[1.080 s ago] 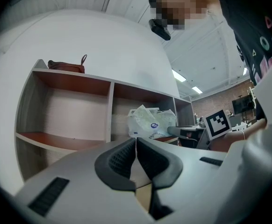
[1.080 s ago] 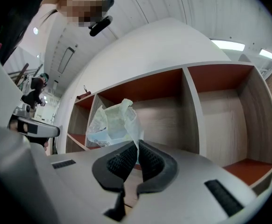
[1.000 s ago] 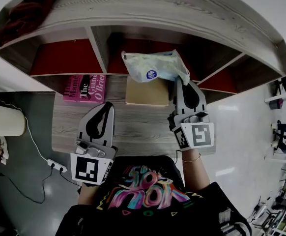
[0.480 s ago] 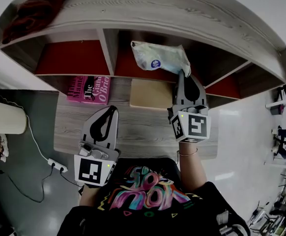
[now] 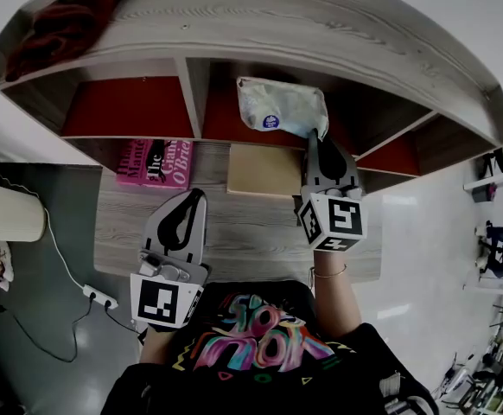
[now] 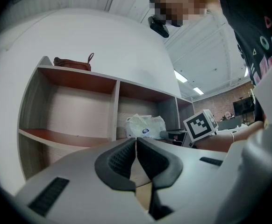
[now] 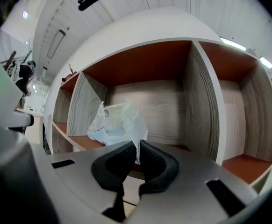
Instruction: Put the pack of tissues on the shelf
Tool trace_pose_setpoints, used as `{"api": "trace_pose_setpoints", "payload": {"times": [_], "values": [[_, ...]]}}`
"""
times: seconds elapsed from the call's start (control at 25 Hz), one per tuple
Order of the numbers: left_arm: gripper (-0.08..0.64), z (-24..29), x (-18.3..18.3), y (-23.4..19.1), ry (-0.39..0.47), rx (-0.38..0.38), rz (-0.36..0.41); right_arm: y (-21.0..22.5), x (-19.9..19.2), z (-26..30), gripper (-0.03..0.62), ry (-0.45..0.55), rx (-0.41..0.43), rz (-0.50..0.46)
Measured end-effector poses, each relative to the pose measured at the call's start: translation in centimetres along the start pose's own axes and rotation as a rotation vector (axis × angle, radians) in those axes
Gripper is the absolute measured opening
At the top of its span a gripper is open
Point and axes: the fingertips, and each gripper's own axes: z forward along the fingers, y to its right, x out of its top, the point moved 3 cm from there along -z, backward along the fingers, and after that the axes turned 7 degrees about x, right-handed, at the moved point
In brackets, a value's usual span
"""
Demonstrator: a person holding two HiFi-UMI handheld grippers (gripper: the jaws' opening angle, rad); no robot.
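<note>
- The soft, pillowy pack of tissues in crinkled pale translucent film point(image 5: 282, 108) lies in the middle compartment of the grey wood-grain shelf with red-brown boards point(image 5: 193, 89), apparently resting on the board.
- The right gripper point(image 5: 315, 137) has just been opening its jaws. They stand a sliver apart, with the wrapper's loose flap between them and no longer visibly pinched.
- The release probably goes best if the jaws spread wider first and then draw straight back, level. Otherwise the flimsy film could catch on the ribbed black pads and drag the light pack out.
- The board looks flat, hard and smooth, so the pack may slide easily.
- The left gripper point(image 5: 197, 194) hangs over the desk, its jaws pressed together on nothing.
</note>
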Motion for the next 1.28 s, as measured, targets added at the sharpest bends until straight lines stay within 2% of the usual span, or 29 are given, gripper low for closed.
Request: {"api": "trace_pose_setpoints", "payload": {"times": [0.32, 0.64, 0.84, 1.28], "values": [[0.031, 0.0, 0.0, 0.2, 0.004, -0.013, -0.002, -0.2, -0.5, 0.0, 0.051, -0.021, 0.035, 0.048], [0.031, -0.2, 0.1, 0.5, 0.005, -0.032, 0.012, -0.5, -0.6, -0.2, 0.108, -0.039, 0.066, 0.078], [0.031, -0.1, 0.8, 0.8, 0.018, -0.010, -0.052, -0.3, -0.2, -0.6, 0.117, -0.025, 0.062, 0.081], [0.030, -0.8, 0.6, 0.6, 0.018, -0.026, 0.009, -0.8, 0.9, -1.4, 0.129, 0.018, 0.079, 0.067]]}}
